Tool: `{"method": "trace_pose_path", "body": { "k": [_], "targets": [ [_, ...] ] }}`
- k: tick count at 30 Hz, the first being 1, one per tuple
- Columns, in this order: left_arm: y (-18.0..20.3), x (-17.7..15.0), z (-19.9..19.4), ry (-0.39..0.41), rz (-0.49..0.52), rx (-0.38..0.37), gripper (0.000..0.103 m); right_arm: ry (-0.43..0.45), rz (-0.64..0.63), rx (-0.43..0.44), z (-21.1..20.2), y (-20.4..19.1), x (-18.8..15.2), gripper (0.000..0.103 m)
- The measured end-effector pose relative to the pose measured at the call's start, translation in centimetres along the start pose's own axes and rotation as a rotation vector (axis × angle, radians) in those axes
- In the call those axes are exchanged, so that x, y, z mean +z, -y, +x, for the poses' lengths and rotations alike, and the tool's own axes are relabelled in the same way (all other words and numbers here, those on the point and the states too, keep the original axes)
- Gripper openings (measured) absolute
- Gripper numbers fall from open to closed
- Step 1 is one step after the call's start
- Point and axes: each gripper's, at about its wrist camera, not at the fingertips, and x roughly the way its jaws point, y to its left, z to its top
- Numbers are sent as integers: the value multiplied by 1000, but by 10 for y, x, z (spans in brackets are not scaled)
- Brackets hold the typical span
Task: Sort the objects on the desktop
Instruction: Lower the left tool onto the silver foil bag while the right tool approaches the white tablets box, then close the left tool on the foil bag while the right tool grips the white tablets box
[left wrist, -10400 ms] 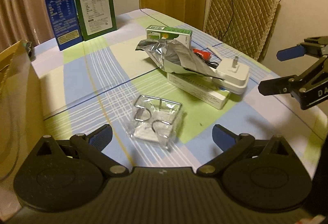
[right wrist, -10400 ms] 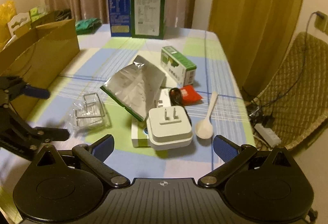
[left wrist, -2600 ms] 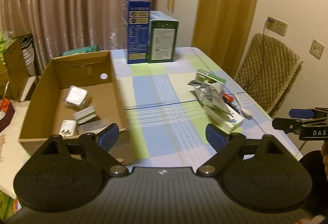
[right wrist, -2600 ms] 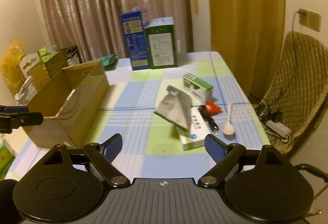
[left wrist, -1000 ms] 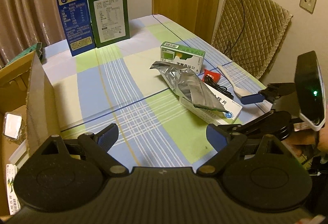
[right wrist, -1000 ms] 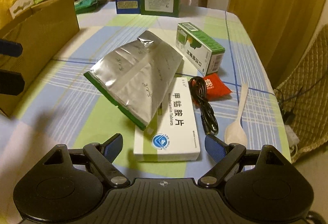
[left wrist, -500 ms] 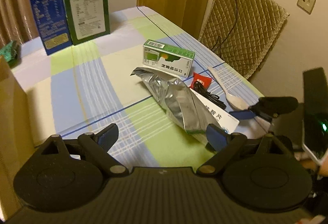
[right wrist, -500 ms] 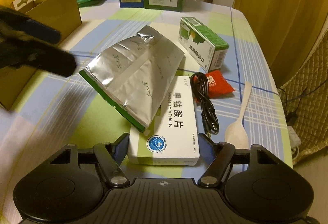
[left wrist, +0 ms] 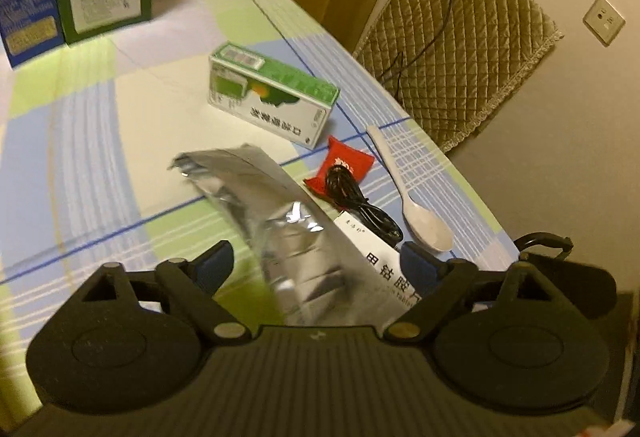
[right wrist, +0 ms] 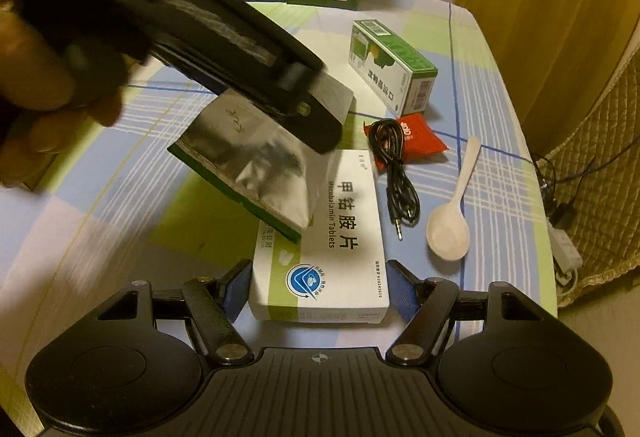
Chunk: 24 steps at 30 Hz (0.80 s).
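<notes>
Right now my right tongs [right wrist: 318, 287] straddle the near end of the white tablet box [right wrist: 340, 237] at the bottom centre of the right wrist view; the blue pads sit just beside its long sides with a sliver of gap at each, so I judge they are not yet pressing. My left tongs [left wrist: 316, 265] are closing around the silver foil pouch [left wrist: 280, 221], which runs up between the jaws in the lower middle of the left wrist view; the pads do not touch it yet. The pouch lies propped across the far end of the box, one edge raised.

The box looks like light, stiff card, so I would squeeze it across its narrow width near the end and expect it to hold without crushing if I go gently. The pouch is thin, crinkly and slick; it will likely flex and slip, so a bite on its flat sealed edge seems safest.

Further up the bench [right wrist: 120, 197] lie a green carton [right wrist: 390, 67], a red sachet [right wrist: 420, 141], a coiled black cable [right wrist: 394, 173] and a white spoon [right wrist: 450, 225], all apart from my tongs.
</notes>
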Motion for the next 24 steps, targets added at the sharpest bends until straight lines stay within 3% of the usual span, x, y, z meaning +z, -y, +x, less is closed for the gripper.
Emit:
{"method": "trace_pose_path", "body": {
  "k": [2,7,12,14,18,20,24],
  "targets": [
    [-2,0,7,-25,-7,8,61,-2,0,0,0,-1,-2,68],
    [-11,-10,-2,-40,-10,5,50,-11,-10,8,-4,-3,-5,68],
    [-20,-38,-32,-55,-2,61,46,-22,-23,12,-14,-8,-9,68],
    [-22,-58,-47,-71,2,93,36,-20,-31,6,-21,-12,-9,68],
    [-27,-95,-73,-96,-2,127,36,-26,-52,14,-30,-19,-10,68],
    [-29,-103,-82,-90,-8,148,47,-28,-56,11,-31,-22,-10,68],
    [-31,-97,-88,-76,-36,150,56,-28,-57,10,-32,-25,-8,68]
  ]
}}
